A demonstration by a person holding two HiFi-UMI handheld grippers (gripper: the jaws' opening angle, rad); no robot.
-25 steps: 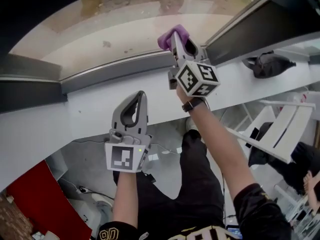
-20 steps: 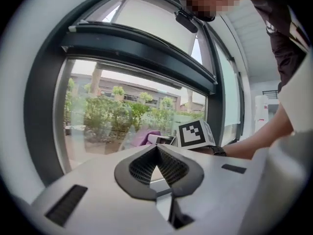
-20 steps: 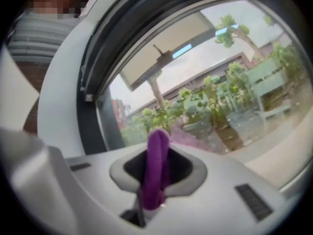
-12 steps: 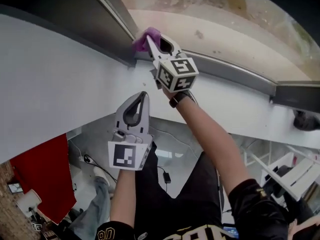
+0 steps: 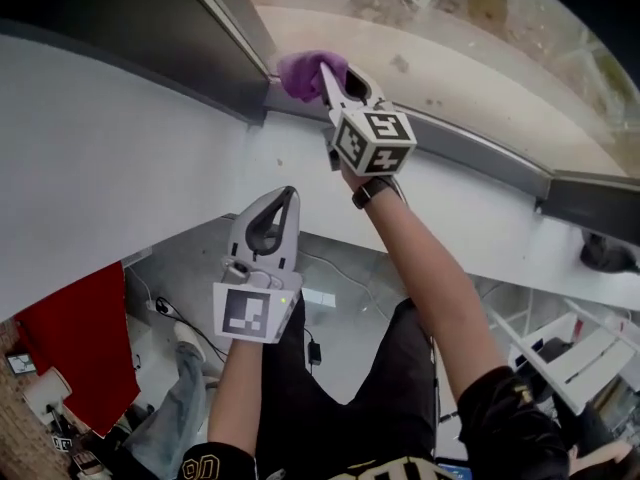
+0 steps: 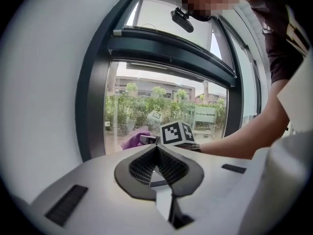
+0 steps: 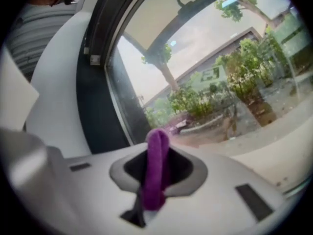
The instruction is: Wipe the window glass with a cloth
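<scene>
My right gripper [image 5: 322, 72] is shut on a purple cloth [image 5: 303, 71] and presses it against the window glass [image 5: 440, 38] at its lower left corner, by the dark frame [image 5: 215, 13]. The right gripper view has the cloth [image 7: 156, 173] pinched upright between the jaws, with the pane [image 7: 234, 82] just ahead. My left gripper [image 5: 283, 200] hangs lower, over the white sill, shut and empty. From the left gripper view, the closed jaws [image 6: 157, 148] point at the window, with the purple cloth [image 6: 131, 140] and the right gripper's marker cube [image 6: 175, 132] beyond.
A white sill [image 5: 120, 158] runs under the window, with a dark frame bar [image 5: 480, 153] along the glass bottom. Below are a red panel [image 5: 75, 338], floor cables [image 5: 330, 278] and a white rack [image 5: 560, 353] at the right. The person's arms and dark clothing fill the lower middle.
The right gripper has carried the cloth leftward along the bottom of the glass into the lower left corner. The left gripper stayed shut and low.
</scene>
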